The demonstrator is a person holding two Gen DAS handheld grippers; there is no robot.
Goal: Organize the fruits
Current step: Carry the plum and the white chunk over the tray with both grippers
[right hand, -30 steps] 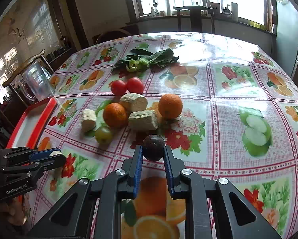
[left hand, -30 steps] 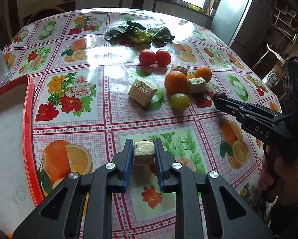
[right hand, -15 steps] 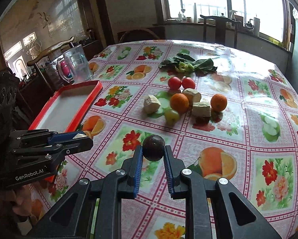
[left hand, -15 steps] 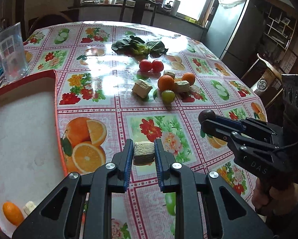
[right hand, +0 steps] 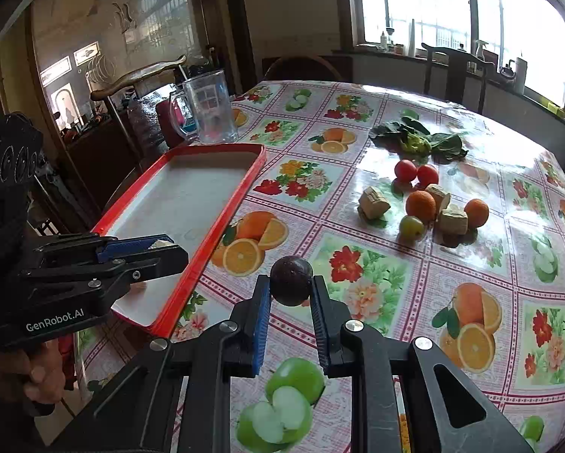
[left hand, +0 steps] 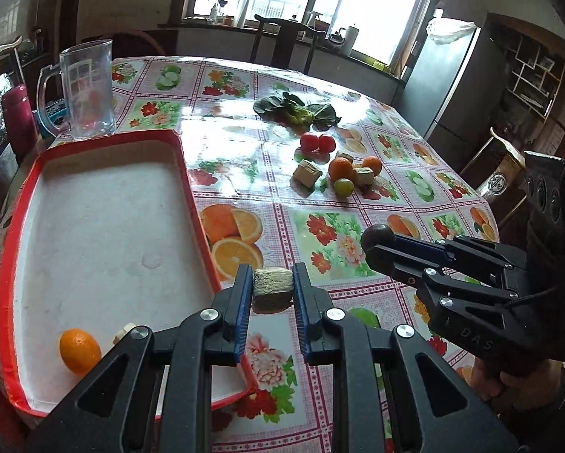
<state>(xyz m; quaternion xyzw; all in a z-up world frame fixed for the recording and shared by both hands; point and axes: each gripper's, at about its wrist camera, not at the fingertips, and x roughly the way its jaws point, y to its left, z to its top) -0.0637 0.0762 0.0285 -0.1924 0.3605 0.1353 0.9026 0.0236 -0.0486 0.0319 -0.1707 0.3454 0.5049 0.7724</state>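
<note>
My left gripper point(left hand: 273, 288) is shut on a pale cut sugarcane piece point(left hand: 273, 290), held over the right rim of the red tray point(left hand: 197, 207). The tray holds an orange point(left hand: 79, 351) and a pale piece point(left hand: 122, 334) at its near end. My right gripper point(right hand: 290, 290) is shut on a dark round fruit point(right hand: 290, 280), held above the tablecloth right of the tray point(right hand: 222, 222). On the table lie two oranges point(right hand: 421, 205), a green fruit point(right hand: 411, 226), two tomatoes point(right hand: 405, 170) and several sugarcane pieces point(right hand: 373, 202).
A clear plastic jug point(left hand: 88, 90) stands behind the tray, with a red flask point(left hand: 18, 113) beside it. Leafy greens point(left hand: 297, 111) lie further back on the table. Chairs stand around the table and a fridge point(left hand: 456, 87) is at the right.
Both grippers have pulled back and swung left toward the tray with their loads. The tray now fills the left of the left wrist view.
</note>
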